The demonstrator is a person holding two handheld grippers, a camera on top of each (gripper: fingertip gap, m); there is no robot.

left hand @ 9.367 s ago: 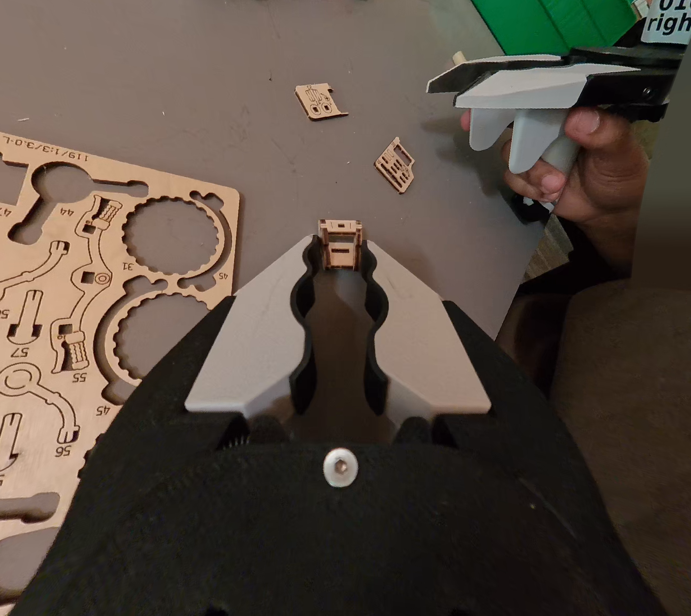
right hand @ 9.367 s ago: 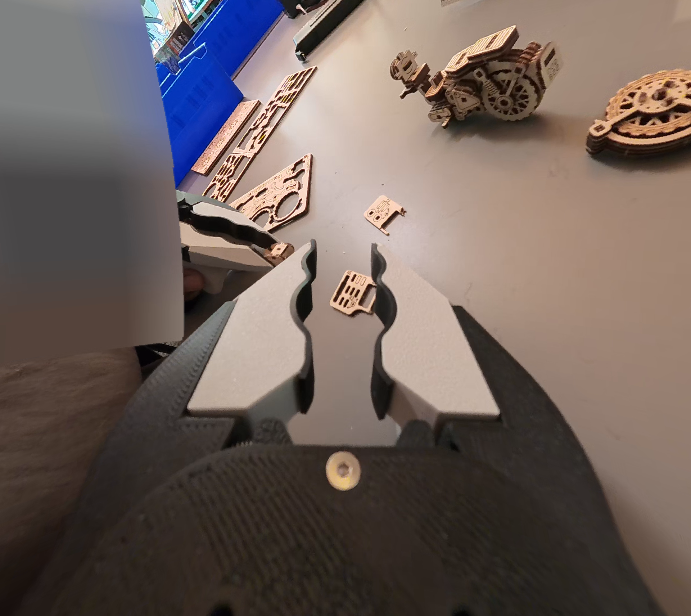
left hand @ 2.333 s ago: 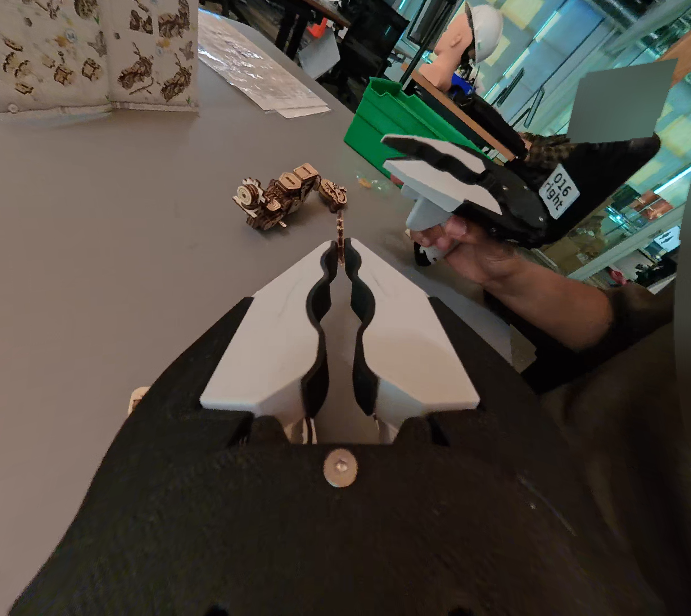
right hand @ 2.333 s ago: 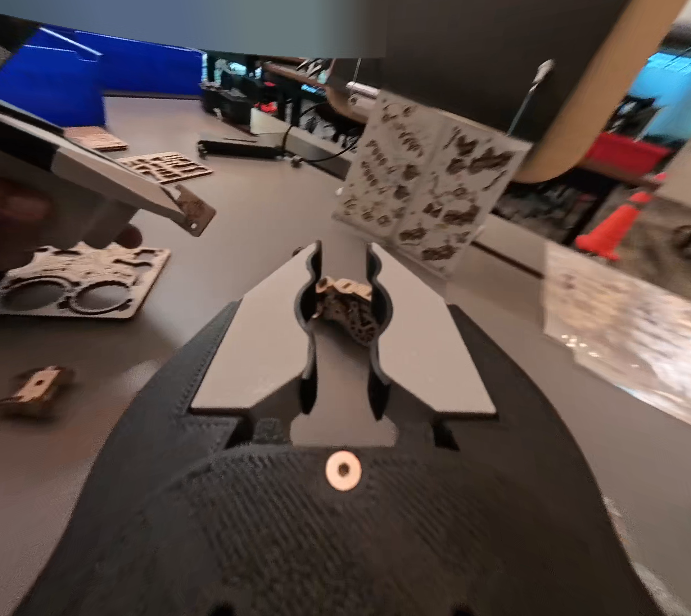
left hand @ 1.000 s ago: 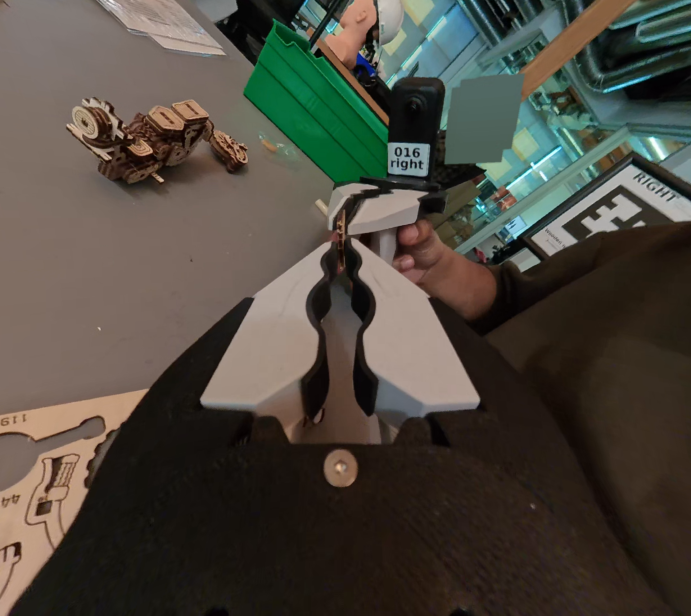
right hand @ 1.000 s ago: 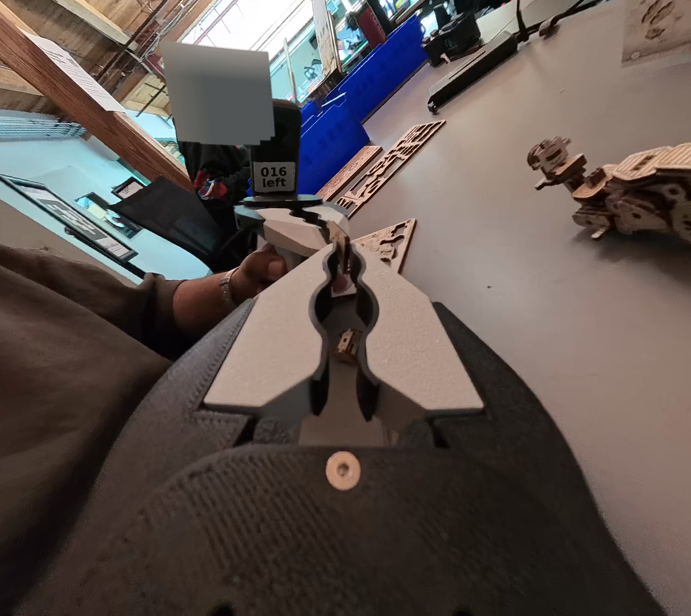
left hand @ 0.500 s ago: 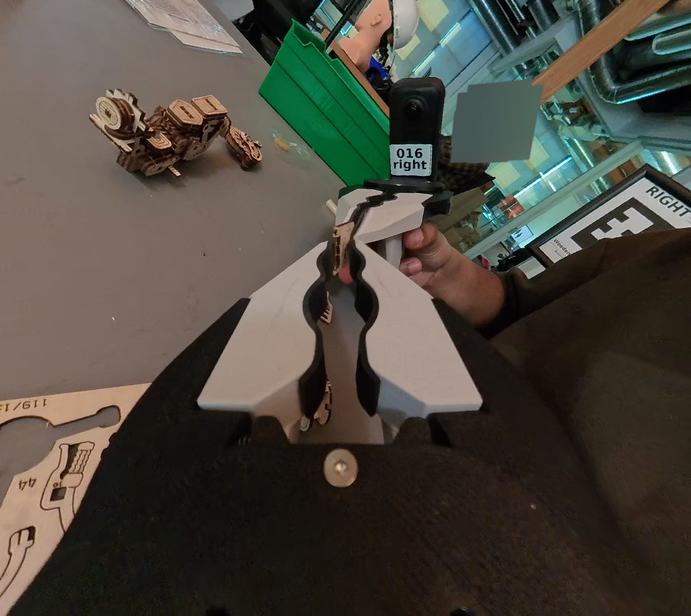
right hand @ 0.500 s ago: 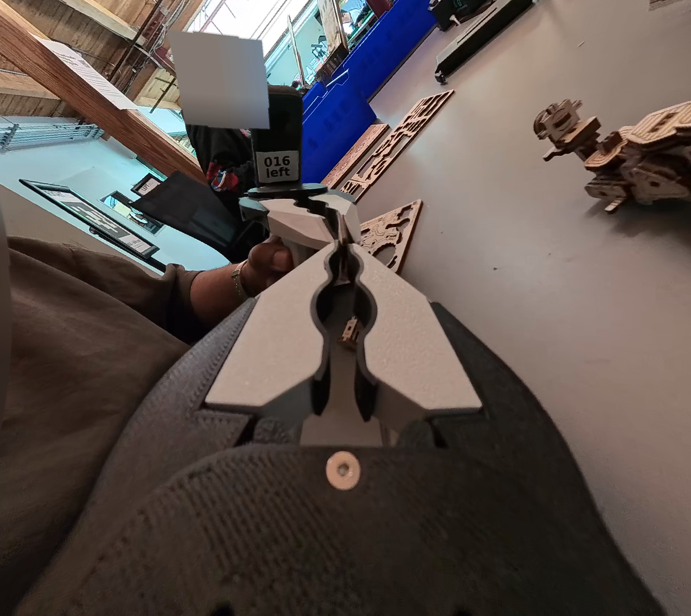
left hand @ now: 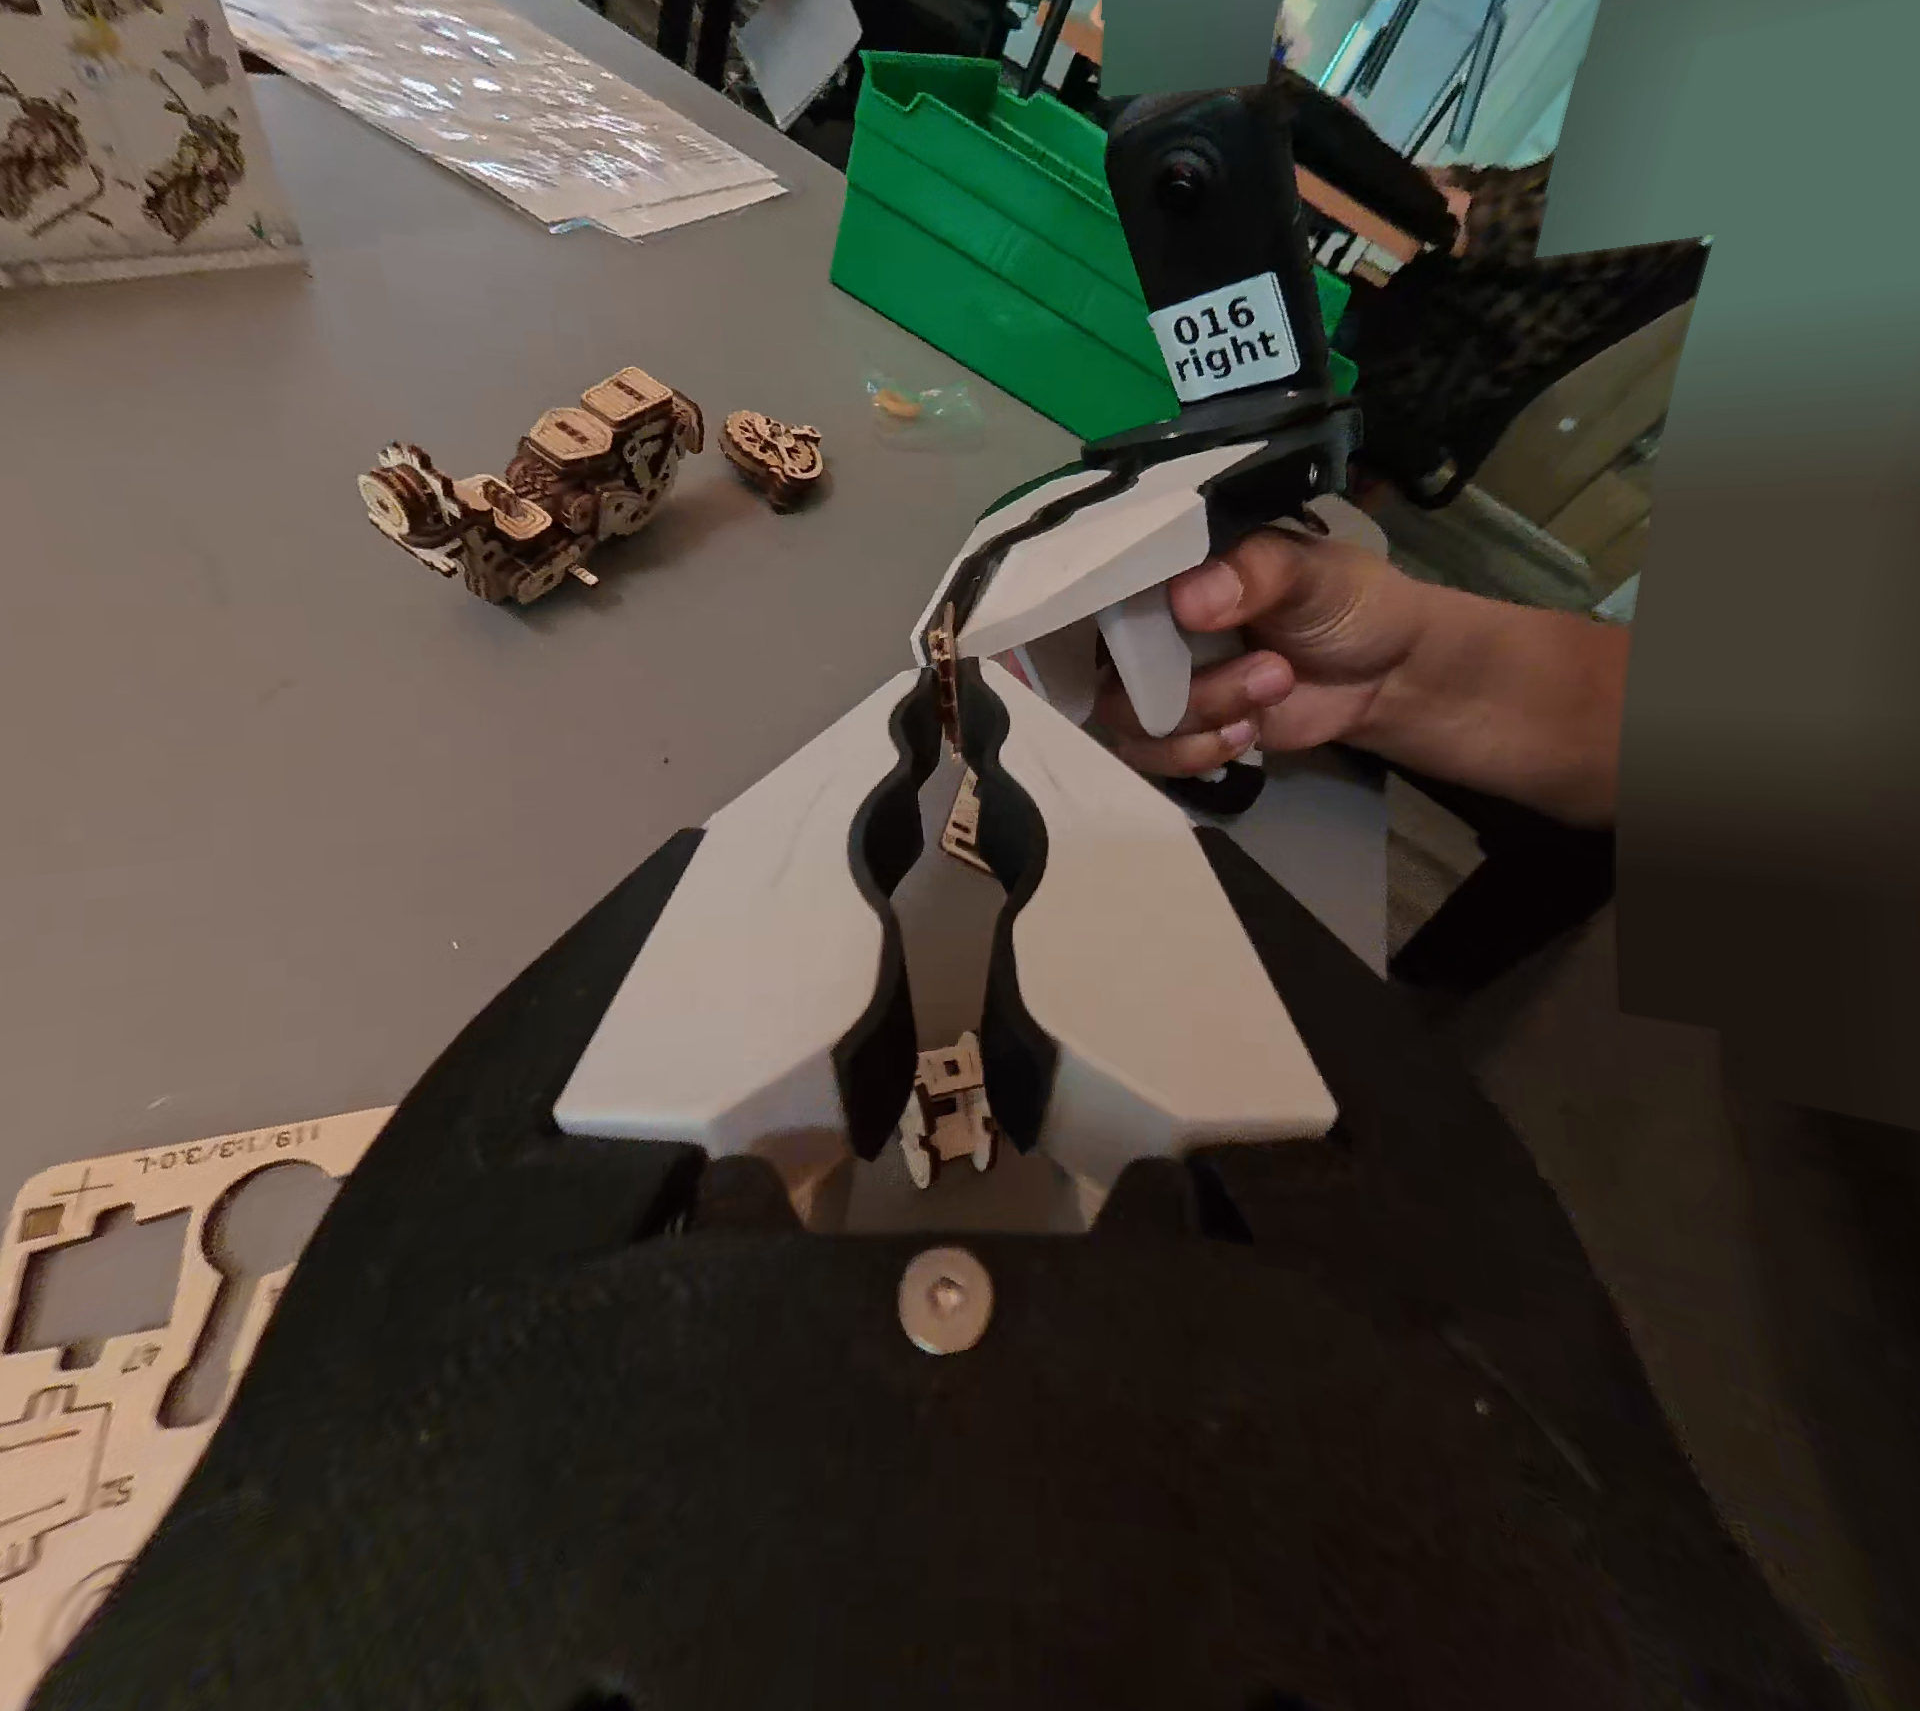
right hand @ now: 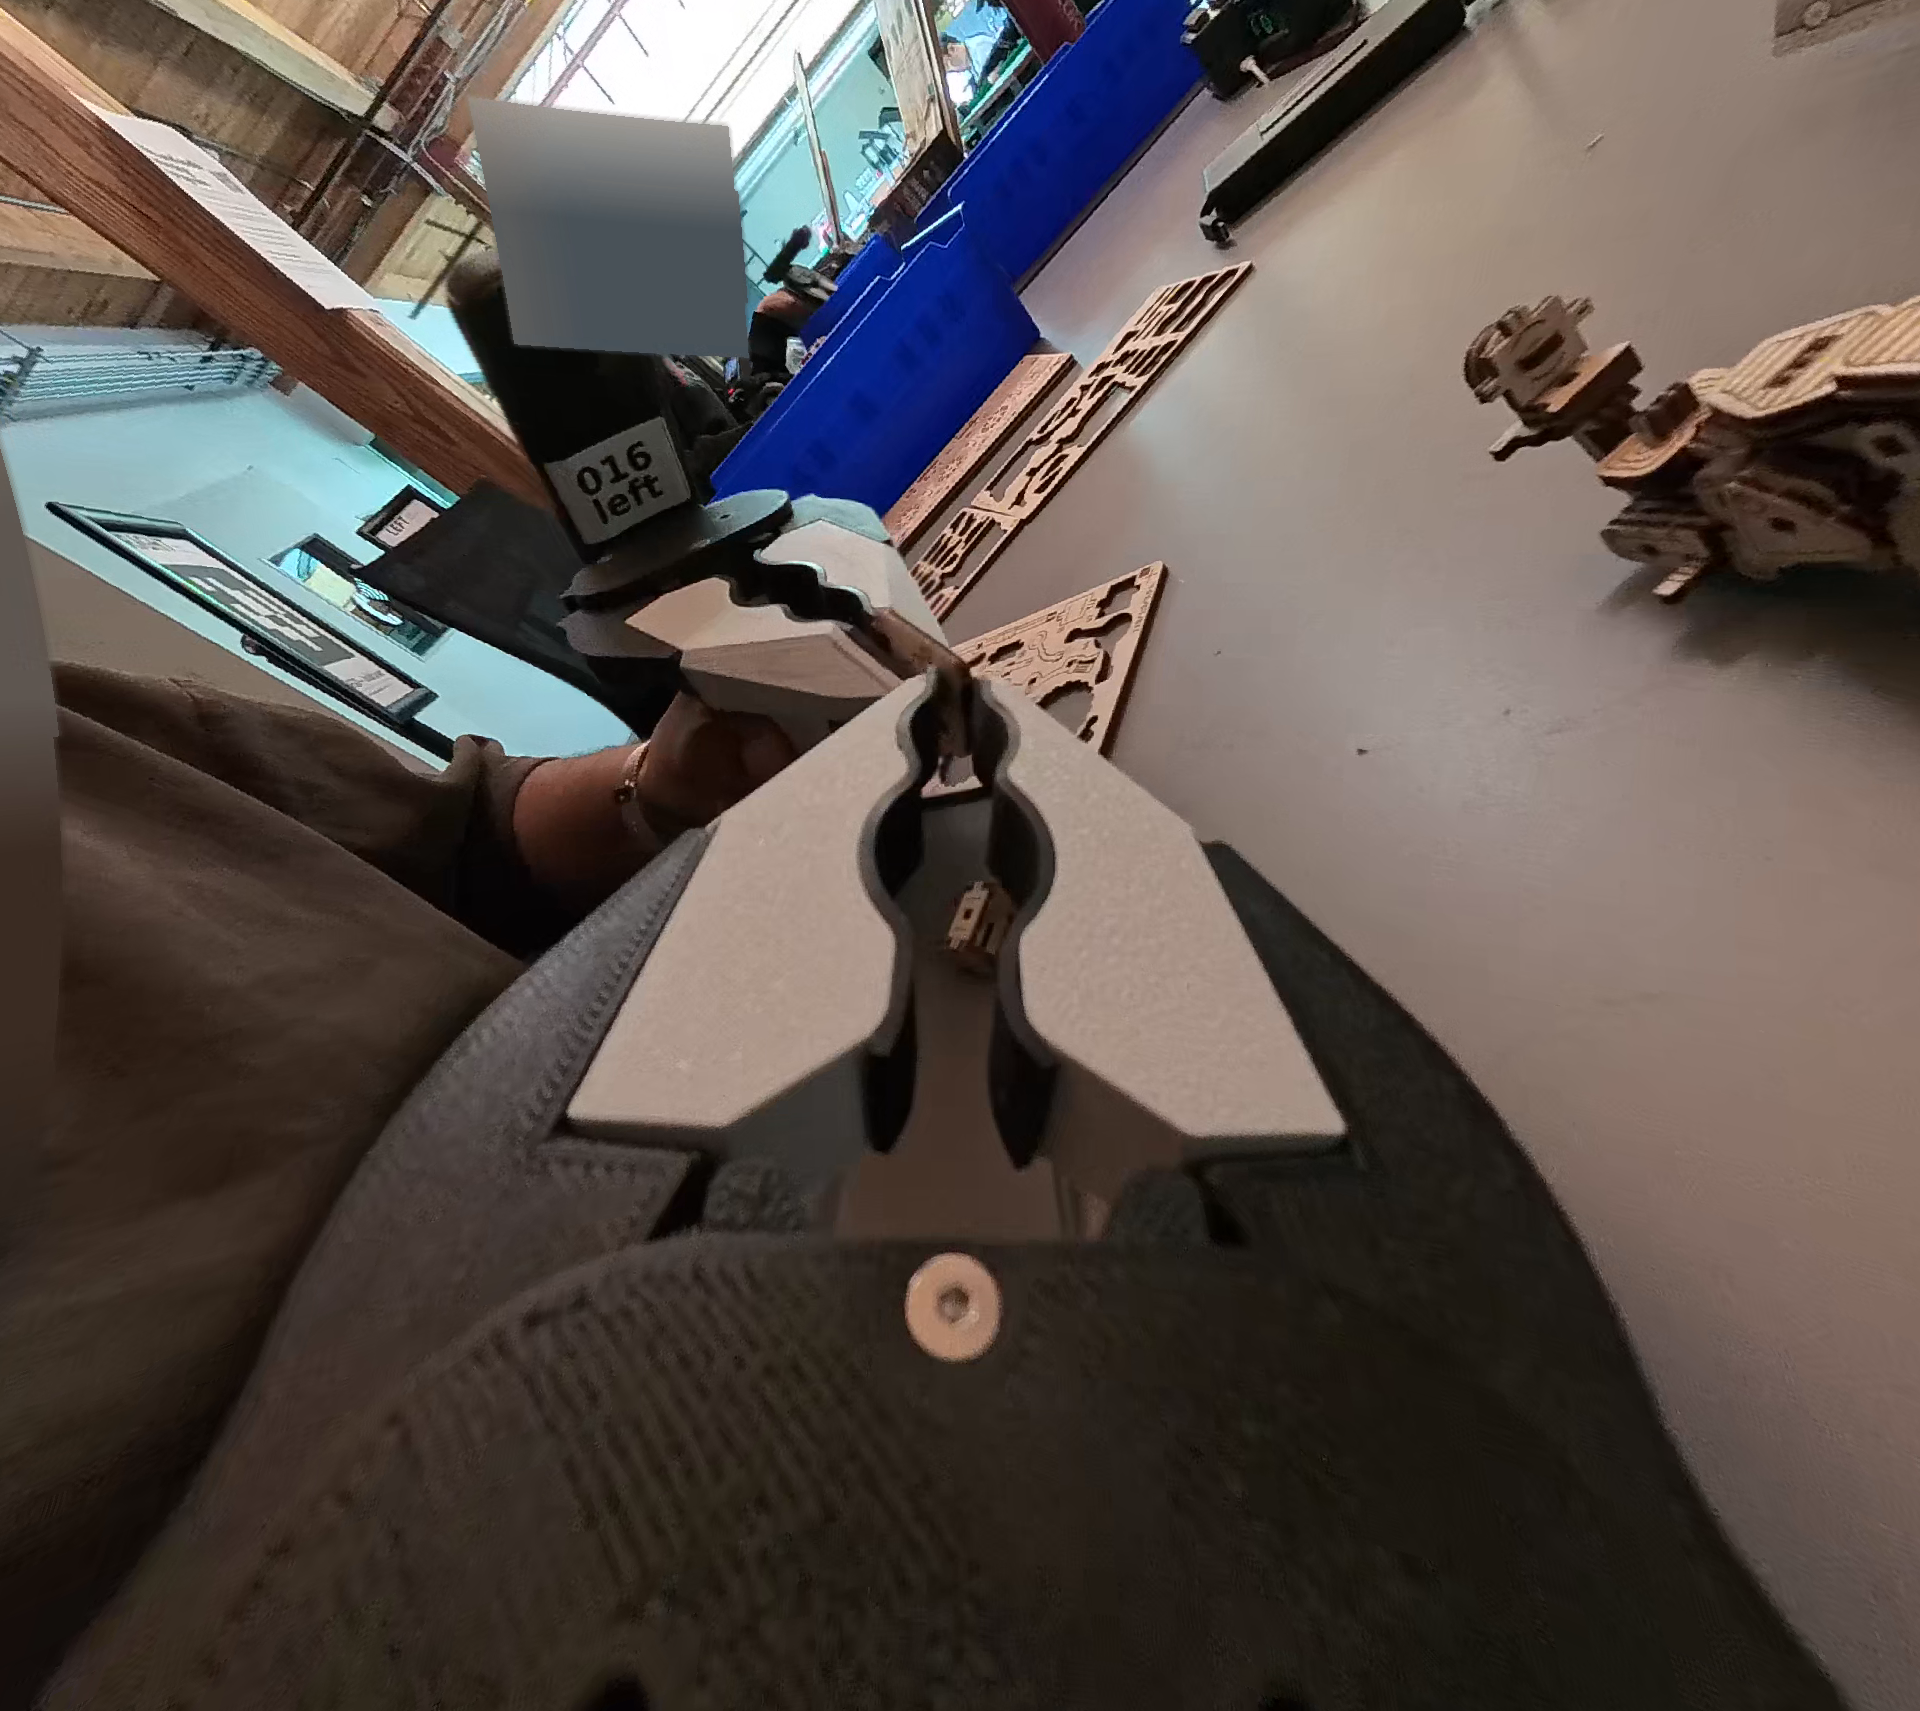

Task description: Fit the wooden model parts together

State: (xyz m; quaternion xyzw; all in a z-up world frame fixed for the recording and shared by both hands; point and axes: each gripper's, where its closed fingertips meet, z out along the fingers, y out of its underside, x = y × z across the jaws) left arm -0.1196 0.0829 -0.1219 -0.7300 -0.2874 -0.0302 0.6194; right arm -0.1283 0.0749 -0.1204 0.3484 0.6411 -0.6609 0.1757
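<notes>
My left gripper (left hand: 943,687) is shut on a thin flat wooden part (left hand: 945,705), seen edge-on between its tips. My right gripper (right hand: 948,705) is shut on another thin wooden part (right hand: 945,726). The two grippers are raised above the table and meet tip to tip, with the parts touching. Whether the parts are joined is hidden. The right gripper also shows in the left wrist view (left hand: 940,622), held by a hand. The left gripper also shows in the right wrist view (right hand: 894,633). A small boxy wooden part (left hand: 951,1105) lies on the table below, seen through the left fingers' gap.
An assembled wooden model (left hand: 530,508) and a small wheel piece (left hand: 774,446) stand on the grey table (left hand: 260,778). A green bin (left hand: 997,259) sits at its far edge. Cut-out plywood sheets (left hand: 125,1246) (right hand: 1070,653) lie left. A loose flat part (left hand: 964,820) lies below the grippers. Left and right tips are no more than a few centimetres apart.
9.4 s ago my left gripper held the boxy part and my right was open above the table. Both have since shut on thin parts, risen and met tip to tip, where they stay.
</notes>
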